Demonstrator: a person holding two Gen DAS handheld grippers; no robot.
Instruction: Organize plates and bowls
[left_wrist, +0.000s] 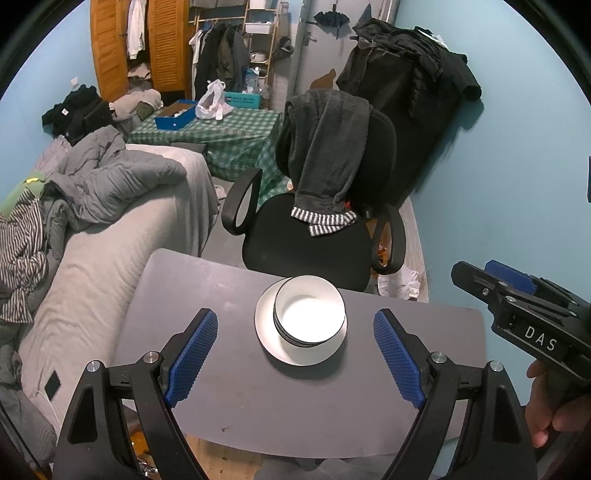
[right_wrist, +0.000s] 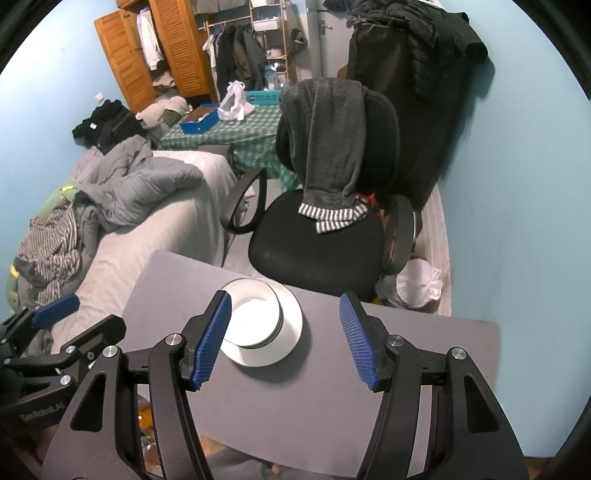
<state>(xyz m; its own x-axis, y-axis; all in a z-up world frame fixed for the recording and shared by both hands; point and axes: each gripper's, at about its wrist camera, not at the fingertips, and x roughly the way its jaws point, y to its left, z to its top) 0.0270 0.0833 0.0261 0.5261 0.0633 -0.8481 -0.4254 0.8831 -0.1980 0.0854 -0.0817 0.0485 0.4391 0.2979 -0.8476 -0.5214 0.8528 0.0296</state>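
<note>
A stack of white bowls (left_wrist: 309, 311) with dark rims rests on a white plate (left_wrist: 266, 334) near the far edge of a small grey table (left_wrist: 229, 387). The same bowls (right_wrist: 255, 314) and plate (right_wrist: 291, 314) show in the right wrist view, left of centre. My left gripper (left_wrist: 295, 325) hovers above the table, open, with the stack showing between its blue pads (left_wrist: 192, 354) but apart from them. My right gripper (right_wrist: 284, 310) is open too, with nothing between its fingers; the stack lies just beyond its left pad (right_wrist: 212, 339). Each gripper also appears at the edge of the other's view.
A black office chair (left_wrist: 314, 236) draped with a dark grey garment (left_wrist: 328, 155) stands right behind the table. A grey bed (left_wrist: 110, 258) with rumpled bedding runs along the left. A blue wall (left_wrist: 517, 184) closes the right side. A checkered table (left_wrist: 221, 133) stands further back.
</note>
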